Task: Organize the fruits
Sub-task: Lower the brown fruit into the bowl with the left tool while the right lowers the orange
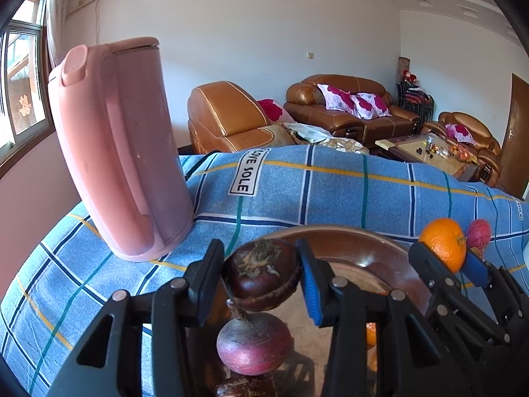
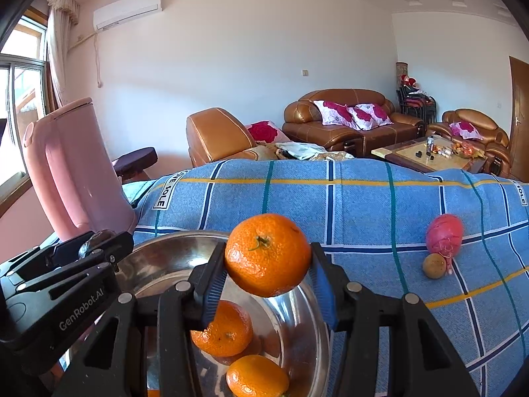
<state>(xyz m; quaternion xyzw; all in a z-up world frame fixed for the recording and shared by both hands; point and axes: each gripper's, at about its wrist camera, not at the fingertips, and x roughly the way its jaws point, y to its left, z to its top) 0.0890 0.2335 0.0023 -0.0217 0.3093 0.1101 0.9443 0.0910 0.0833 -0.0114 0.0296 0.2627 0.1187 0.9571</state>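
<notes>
Left gripper (image 1: pixel 263 278) clamping dark water chestnut (image 1: pixel 261 273), right gripper (image 2: pixel 267 271) pinching mandarin (image 2: pixel 267 254), both hovering over steel bowl (image 2: pixel 297 304). Risk: dropped fruit bouncing off fruits already lying inside, rolling onto checked cloth (image 2: pixel 363 205).

"LOVE SOLE" on cloth (image 1: pixel 330 192); "GenRobot.AI" on left tool (image 2: pixel 99 248).

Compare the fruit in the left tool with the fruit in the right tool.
The left tool grips a dark brown, flattened fruit with a dry, ragged top; the right tool grips a bright orange, rounder mandarin with a small green stem. Both are clamped between the pads and held above the metal bowl.
</notes>
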